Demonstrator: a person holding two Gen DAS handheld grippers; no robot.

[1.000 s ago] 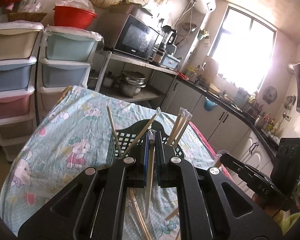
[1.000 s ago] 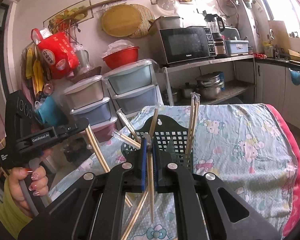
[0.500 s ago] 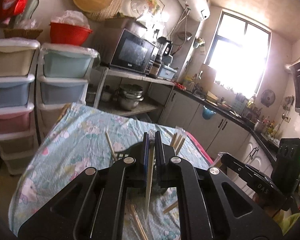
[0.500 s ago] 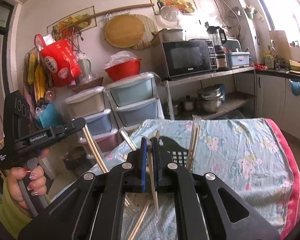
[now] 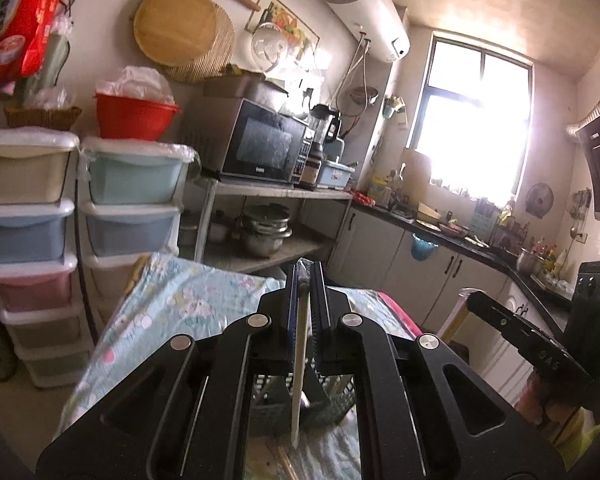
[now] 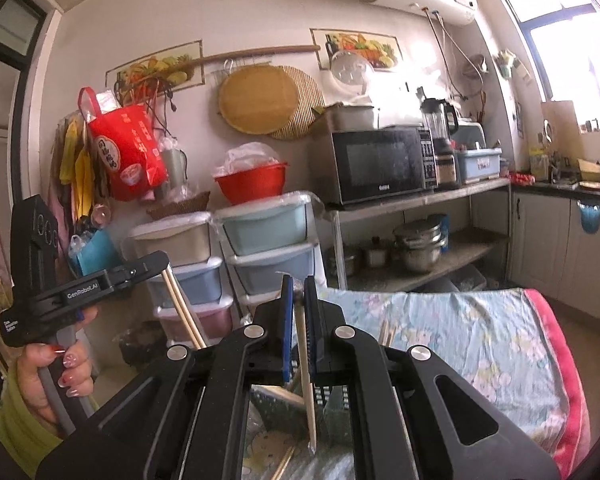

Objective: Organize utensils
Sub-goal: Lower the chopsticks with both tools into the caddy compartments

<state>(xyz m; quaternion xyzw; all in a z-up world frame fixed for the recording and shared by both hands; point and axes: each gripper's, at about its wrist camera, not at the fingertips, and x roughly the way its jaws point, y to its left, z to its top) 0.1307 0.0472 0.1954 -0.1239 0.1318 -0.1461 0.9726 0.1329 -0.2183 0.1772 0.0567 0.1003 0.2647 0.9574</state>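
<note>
I have a chopstick pinched in each hand, and both hang tip-down because I gripped them near the top end. My left gripper (image 5: 305,280) is clamped on a pale chopstick (image 5: 299,364) whose point dangles just over the dark mesh utensil basket (image 5: 272,400) on the table with the cartoon-print cloth (image 5: 188,300). My right gripper (image 6: 296,292) is clenched the same way on a second chopstick (image 6: 306,380), its tip hovering by the basket's rim (image 6: 276,408), where other sticks already lean. Holding them upright should let each drop straight into a compartment (which one I cannot tell, since my own jaws hide most of the basket). A few loose chopsticks (image 6: 282,466) lie on the cloth below, so I judge the sorting only partly done. Both grippers sit high above the basket, I think for clearance.
</note>
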